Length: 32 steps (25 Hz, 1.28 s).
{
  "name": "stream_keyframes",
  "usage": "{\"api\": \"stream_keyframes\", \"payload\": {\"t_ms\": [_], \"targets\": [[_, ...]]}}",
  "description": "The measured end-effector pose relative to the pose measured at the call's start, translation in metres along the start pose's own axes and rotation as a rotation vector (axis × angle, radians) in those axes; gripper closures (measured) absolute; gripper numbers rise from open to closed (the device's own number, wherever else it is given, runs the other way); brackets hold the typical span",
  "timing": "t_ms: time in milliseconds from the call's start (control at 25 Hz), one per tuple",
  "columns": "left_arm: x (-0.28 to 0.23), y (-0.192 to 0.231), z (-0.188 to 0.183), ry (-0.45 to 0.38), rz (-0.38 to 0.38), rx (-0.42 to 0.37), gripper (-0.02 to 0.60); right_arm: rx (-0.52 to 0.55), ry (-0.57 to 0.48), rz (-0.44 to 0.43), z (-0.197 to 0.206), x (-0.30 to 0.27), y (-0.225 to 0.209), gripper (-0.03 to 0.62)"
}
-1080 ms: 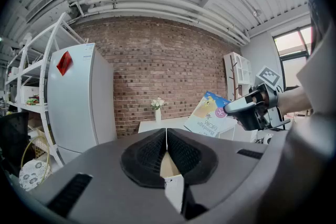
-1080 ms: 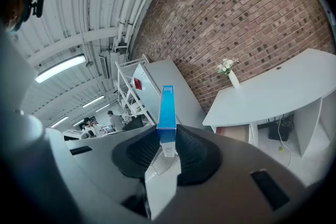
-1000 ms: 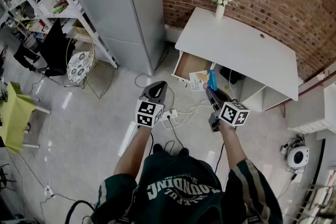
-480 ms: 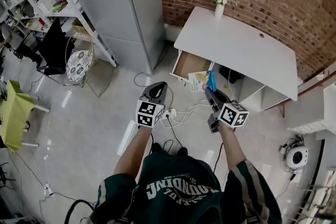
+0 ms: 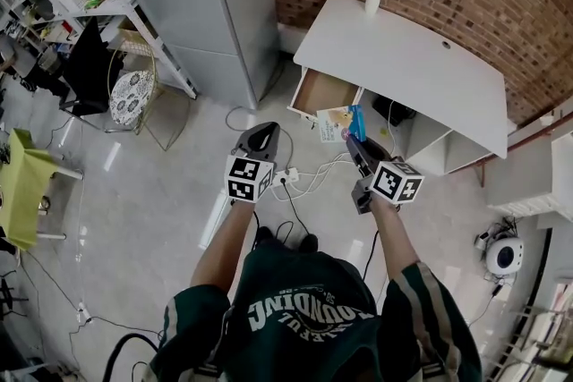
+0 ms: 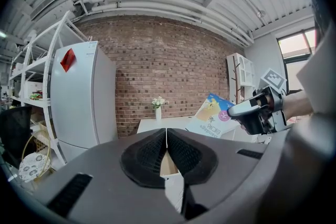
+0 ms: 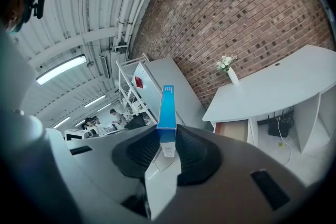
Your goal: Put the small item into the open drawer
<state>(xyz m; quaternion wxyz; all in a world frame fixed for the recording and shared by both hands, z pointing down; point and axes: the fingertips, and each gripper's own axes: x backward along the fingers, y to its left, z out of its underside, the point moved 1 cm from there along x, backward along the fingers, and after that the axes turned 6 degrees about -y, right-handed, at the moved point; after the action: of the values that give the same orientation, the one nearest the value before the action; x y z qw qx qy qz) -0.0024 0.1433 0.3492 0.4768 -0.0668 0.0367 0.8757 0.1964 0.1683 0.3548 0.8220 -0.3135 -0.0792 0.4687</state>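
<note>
The right tool (image 7: pixel 167 140) is closed on the box (image 7: pixel 167 107), a thin blue carton. The pads press its lower end from both sides, and the rest projects beyond the jaws. In the head view the box is in the air above the floor (image 5: pixel 161 192), just in front of the drawer (image 5: pixel 324 94) and outside it. The drawer is pulled out of the white desk (image 5: pixel 403 67), and its wooden interior is visible. The left tool (image 6: pixel 166 136) has its jaws together at the tips with nothing between them. It is beside the right tool, apart from the box. A vase (image 5: pixel 373 0) with flowers stands at the desk's rear edge.
</note>
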Motion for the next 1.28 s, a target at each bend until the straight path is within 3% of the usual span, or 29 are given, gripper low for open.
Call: {"api": "stream_keyframes", "payload": {"t_ms": [240, 840, 1280], "targets": [[0.004, -0.017, 0.006, 0.004, -0.016, 0.0, 0.563, -0.016, 0.012, -0.013, 0.009, 0.018, -0.003, 0.485], [-0.009, -0.035, 0.005, -0.005, 0.029, 0.002, 0.563, -0.034, -0.009, -0.013, 0.007, 0.032, -0.003, 0.485], [-0.026, 0.011, 0.016, 0.013, 0.007, 0.029, 0.563, -0.046, 0.017, -0.016, 0.006, -0.022, -0.007, 0.485]]}}
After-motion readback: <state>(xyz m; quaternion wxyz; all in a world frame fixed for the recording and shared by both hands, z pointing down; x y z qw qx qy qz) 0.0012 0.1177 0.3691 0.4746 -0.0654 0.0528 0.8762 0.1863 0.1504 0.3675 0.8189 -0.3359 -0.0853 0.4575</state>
